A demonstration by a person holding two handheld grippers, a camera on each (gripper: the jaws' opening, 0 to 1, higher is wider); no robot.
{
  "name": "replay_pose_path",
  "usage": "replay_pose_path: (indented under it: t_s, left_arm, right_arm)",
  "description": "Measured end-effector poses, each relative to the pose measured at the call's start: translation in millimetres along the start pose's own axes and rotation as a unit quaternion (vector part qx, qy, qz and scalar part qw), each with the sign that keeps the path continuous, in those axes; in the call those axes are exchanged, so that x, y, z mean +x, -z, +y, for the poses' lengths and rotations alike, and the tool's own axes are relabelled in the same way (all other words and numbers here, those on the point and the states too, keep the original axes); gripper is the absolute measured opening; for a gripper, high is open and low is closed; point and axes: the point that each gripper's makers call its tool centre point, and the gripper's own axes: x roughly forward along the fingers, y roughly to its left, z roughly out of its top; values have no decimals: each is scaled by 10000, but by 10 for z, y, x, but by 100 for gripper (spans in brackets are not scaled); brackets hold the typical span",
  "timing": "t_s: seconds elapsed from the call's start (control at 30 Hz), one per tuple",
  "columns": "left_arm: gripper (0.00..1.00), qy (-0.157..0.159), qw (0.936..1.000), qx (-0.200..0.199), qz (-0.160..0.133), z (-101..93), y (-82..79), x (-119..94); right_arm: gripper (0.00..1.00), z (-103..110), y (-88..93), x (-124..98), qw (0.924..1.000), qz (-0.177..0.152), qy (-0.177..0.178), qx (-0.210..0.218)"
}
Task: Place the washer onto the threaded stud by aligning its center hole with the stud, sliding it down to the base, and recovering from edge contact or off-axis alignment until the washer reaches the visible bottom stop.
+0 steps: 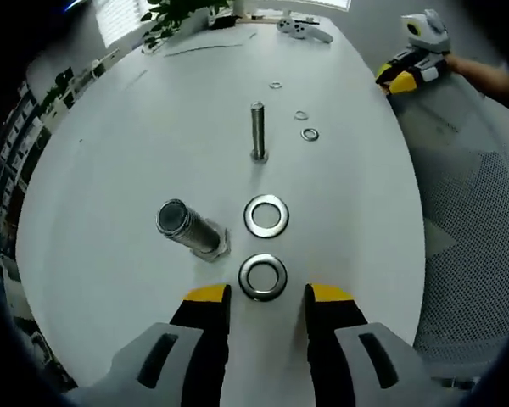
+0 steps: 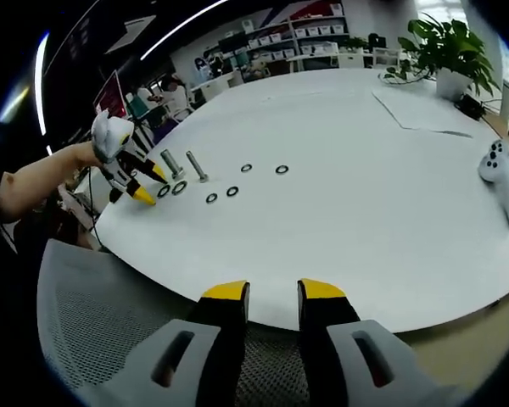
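a big white counter (image 1: 110, 170) in an open office; nothing's on either stud yet. the left gripper (image 1: 267, 294) hangs wide, empty, just short of the nearest washer (image 1: 263, 276) beside the thick stud (image 1: 189, 227). the right gripper (image 2: 269, 291), parted and empty, waits well apart

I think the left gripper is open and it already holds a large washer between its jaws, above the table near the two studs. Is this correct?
Not quite. The left gripper is open, but it holds nothing. In the left gripper view the nearest large washer lies flat on the table just ahead of the jaw tips, ungrasped. The thick stud and the thin stud are indeed close by.
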Motion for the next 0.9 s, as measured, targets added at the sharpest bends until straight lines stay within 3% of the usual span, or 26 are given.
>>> replay_pose_path:
  t_s: [0.5, 0.77, 0.9]
  left_arm:
    - [33, 69, 9970, 285, 710, -9, -24, 26]
    - [28, 143, 9948, 558, 840, -55, -29, 25]
    - [21, 48, 9970, 267, 728, -16, -65, 38]
  right_arm:
    - [25, -7, 29, 4, 9999, 87, 72, -17]
    - [25, -32, 96, 8, 9994, 299, 155, -6]
    - [25, -27, 78, 7, 9997, 232, 116, 29]
